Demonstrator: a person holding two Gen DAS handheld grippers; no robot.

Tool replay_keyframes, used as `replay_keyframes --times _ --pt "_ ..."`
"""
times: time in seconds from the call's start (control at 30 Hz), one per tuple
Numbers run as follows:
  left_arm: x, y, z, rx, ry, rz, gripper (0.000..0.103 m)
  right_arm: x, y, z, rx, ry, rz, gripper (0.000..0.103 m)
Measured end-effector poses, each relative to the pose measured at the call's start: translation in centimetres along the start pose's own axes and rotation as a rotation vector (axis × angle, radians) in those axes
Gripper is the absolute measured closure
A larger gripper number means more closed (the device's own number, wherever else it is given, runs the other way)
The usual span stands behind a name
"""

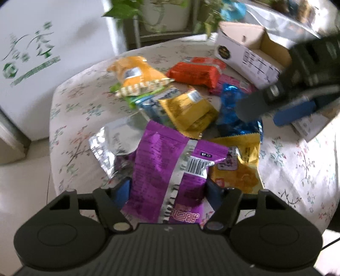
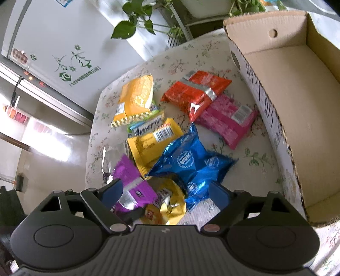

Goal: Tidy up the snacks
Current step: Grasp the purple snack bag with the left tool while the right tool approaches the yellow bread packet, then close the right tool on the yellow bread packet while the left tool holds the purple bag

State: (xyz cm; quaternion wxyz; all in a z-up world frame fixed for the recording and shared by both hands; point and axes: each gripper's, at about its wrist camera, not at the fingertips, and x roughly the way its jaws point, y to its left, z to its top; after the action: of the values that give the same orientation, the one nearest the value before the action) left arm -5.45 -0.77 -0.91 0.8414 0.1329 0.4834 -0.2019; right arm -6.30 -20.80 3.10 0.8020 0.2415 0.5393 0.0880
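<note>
Seen from the left wrist: left tongs (image 1: 167, 189) at the bottom middle of the frame, half closed, pressing a blue pad on each side of a purple bag (image 1: 161, 161) and so holding it. Next to that bag, on its left, a shiny silver bag (image 1: 114, 144); on its right, a crinkly yellow bag (image 1: 240, 167). All of it lying in one messy heap of snacks on a flowery surface (image 1: 74, 102). Seen from the right wrist: right tongs (image 2: 165, 193) at the bottom middle, spread wide and holding nothing, hanging over the near end of the heap, with bits of the purple, yellow and blue bags showing between the two fingers but no pad pressing on any of them. In the middle of that frame, a big blue bag (image 2: 191, 161), touching a gold bag (image 2: 148, 142) with a barcode on its left. Higher up, a red bag (image 2: 191, 93) lying partly on a pink bag (image 2: 227, 121), and at the upper left of the heap an orange-yellow bag (image 2: 136, 97). Along the right side of the frame, an open cardboard box (image 2: 286, 85) standing on the surface, just beside the pink bag. In the upper left, a white fridge (image 2: 63, 42) with green drawings, and at the top some green plant leaves (image 2: 136, 19).
</note>
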Motion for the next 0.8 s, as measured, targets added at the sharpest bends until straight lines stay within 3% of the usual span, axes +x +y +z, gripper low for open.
replay_keyframes --times 0.27,0.37,0.57,0.8 --pt "-2.7 2.8 -3.0 -0.289 -0.033 0.092 0.035 1.0 0.2 -1.5 -0.013 0.035 -0.033 0.022" --pt "-3.9 2.7 -3.9 -0.320 -0.055 0.131 0.040 1.5 0.3 -2.0 -0.015 0.048 -0.057 0.024" --pt "-4.2 2.7 -4.3 -0.375 -0.068 0.105 0.041 3.0 0.9 -3.9 0.017 0.079 -0.065 0.024" --pt "-3.5 3.3 -4.5 -0.394 -0.057 0.110 0.036 3.7 2.0 -4.2 0.001 0.018 -0.137 0.024"
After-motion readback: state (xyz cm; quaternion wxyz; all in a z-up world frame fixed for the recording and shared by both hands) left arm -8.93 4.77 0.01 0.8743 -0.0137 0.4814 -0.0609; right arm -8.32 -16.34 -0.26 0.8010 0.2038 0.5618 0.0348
